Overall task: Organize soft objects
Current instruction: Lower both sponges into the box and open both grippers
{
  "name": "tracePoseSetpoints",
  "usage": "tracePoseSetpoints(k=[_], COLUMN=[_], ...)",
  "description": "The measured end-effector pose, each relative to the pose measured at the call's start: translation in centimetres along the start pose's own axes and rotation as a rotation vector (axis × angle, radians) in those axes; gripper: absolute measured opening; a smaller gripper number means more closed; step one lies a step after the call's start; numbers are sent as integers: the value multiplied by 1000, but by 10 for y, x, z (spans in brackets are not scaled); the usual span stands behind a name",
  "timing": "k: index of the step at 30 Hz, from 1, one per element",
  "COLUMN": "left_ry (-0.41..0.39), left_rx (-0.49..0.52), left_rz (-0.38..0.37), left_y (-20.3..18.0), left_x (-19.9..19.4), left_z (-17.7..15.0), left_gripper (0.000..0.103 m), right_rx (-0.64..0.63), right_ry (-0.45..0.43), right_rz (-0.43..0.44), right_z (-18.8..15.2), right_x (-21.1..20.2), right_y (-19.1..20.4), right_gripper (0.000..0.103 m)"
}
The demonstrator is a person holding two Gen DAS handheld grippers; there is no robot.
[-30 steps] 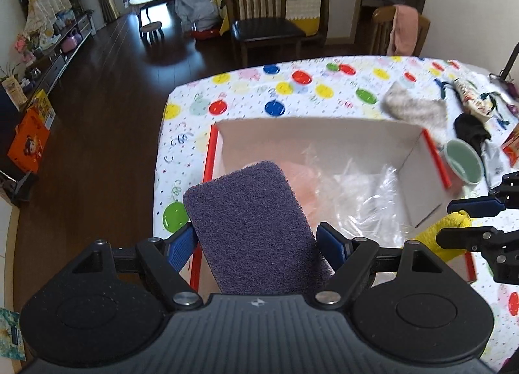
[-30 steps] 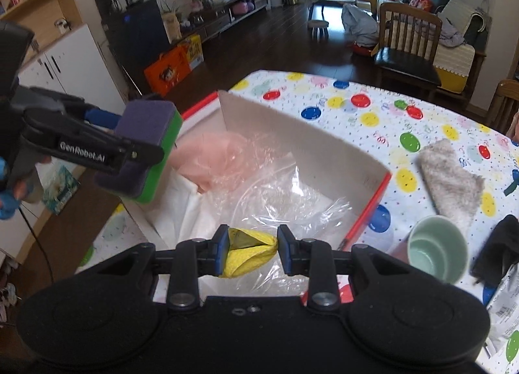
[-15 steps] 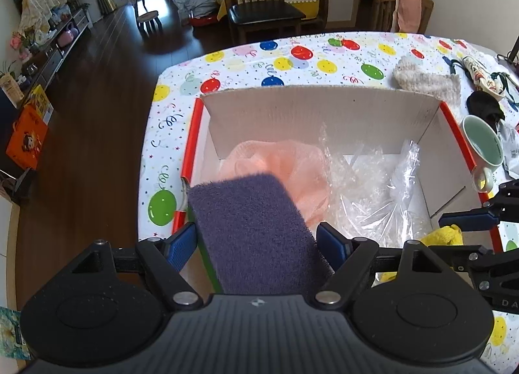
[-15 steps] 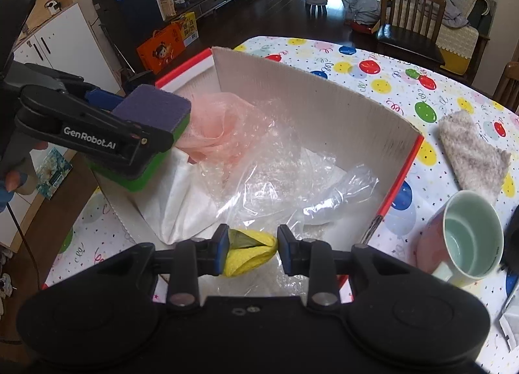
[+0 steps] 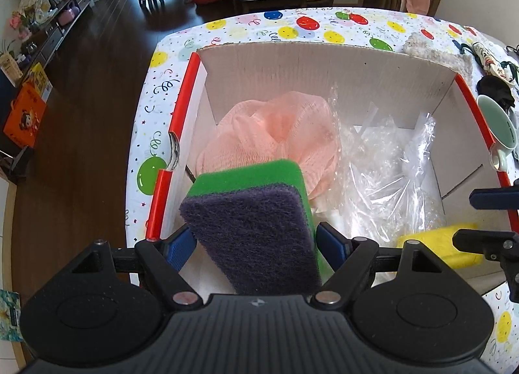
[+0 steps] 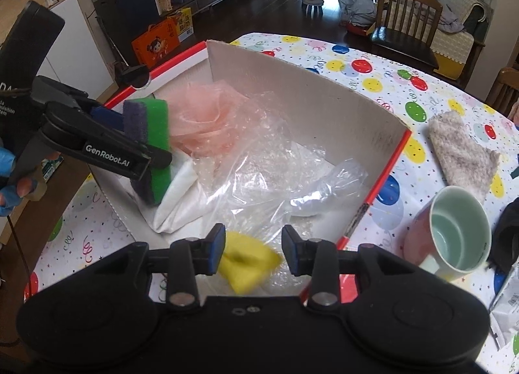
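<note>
Our right gripper (image 6: 253, 252) has just opened its jaws, so the yellow sponge (image 6: 248, 265) now lies free inside the cardboard box (image 6: 301, 91), at its near edge. Our left gripper (image 5: 251, 242) grips the green-purple scouring sponge (image 5: 256, 228) above the box; it goes in next.

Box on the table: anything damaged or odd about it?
Yes. The box's red left rim is torn and bent near its front corner, and loose clear plastic wrap lies crumpled inside beside the pink mesh puff.
</note>
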State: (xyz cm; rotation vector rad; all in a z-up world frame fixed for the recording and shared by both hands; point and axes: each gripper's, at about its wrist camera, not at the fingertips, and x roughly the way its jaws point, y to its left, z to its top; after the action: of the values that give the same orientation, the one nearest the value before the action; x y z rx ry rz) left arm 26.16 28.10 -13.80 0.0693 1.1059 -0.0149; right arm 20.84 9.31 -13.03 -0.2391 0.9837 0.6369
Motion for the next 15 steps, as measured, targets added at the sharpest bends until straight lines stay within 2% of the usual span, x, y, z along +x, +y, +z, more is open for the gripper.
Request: tracePoseSetpoints(k=[5, 12, 15], left_ry=[-8, -23, -33], left_rx=[-13, -37, -50], left_rz=[-6, -37, -41], left_y=[1, 9, 11], left_x=[-4, -18, -25], left_z=[-3, -11, -14], left_gripper=[81, 81, 84], right_rx=[7, 45, 59], right_ry=[-24, -56, -75], right_rz=[1, 18, 25], right_z=[-2, -8, -10], right_x=[-8, -26, -36], right_y=[-3, -8, -9], right_gripper=[54, 62, 67])
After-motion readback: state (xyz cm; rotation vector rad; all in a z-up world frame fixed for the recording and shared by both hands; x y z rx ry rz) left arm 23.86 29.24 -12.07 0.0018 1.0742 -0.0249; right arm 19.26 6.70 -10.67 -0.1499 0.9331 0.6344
